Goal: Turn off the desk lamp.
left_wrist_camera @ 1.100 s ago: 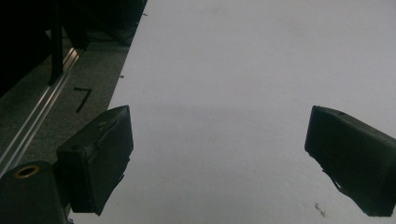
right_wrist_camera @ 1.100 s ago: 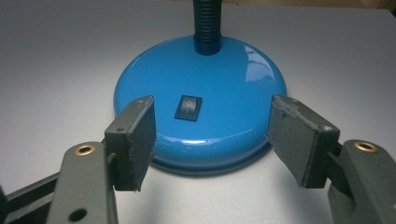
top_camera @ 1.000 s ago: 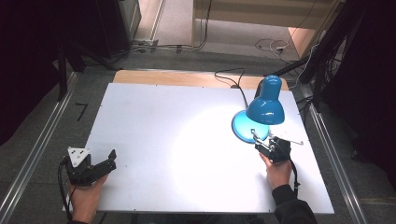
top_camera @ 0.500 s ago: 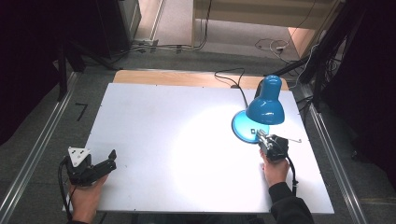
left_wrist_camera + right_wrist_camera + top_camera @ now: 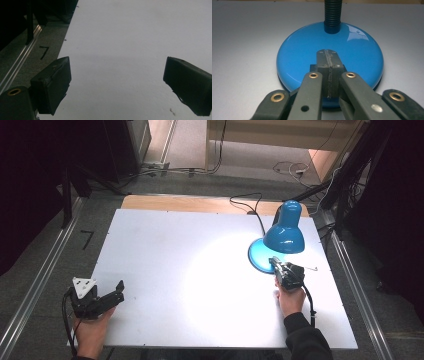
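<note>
1. My right gripper (image 5: 328,56) has advanced onto the lamp's glossy round blue base (image 5: 294,57), jaws clenched together, empty.
2. My left gripper (image 5: 112,296) rests released, far left of the lamp (image 5: 283,232) on the matte white table (image 5: 190,270).

The table (image 5: 190,270) lies bare across its left, middle and near parts, so a hand could pass freely there. The one obstacle is the lamp (image 5: 283,234) at the far right: its base (image 5: 329,57) sits on the surface, its neck (image 5: 332,15) rises from the far side, and its shade overhangs the base. Its cord (image 5: 250,205) trails over the far edge.
</note>
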Motion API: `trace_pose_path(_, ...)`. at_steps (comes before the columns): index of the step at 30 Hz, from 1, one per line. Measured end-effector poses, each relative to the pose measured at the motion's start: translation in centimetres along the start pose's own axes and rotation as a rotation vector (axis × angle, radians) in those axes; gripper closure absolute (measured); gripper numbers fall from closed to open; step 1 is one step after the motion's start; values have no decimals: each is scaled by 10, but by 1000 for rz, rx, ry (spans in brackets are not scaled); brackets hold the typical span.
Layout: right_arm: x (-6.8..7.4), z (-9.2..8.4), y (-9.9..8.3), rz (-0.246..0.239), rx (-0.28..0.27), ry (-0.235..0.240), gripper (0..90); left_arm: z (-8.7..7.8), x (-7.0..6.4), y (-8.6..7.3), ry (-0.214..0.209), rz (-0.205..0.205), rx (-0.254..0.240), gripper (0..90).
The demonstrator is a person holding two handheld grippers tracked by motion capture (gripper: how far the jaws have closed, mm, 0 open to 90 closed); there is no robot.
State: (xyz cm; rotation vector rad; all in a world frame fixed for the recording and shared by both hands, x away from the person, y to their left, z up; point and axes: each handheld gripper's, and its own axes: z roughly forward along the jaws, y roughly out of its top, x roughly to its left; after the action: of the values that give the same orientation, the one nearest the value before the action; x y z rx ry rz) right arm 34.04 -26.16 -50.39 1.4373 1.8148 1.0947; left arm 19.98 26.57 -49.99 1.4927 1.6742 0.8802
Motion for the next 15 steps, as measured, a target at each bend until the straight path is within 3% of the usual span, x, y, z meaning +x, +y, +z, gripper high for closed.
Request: trace_pose_path(15,1,6,1,-3,19,-14,877,-1,0,0,-1,1,-1,83)
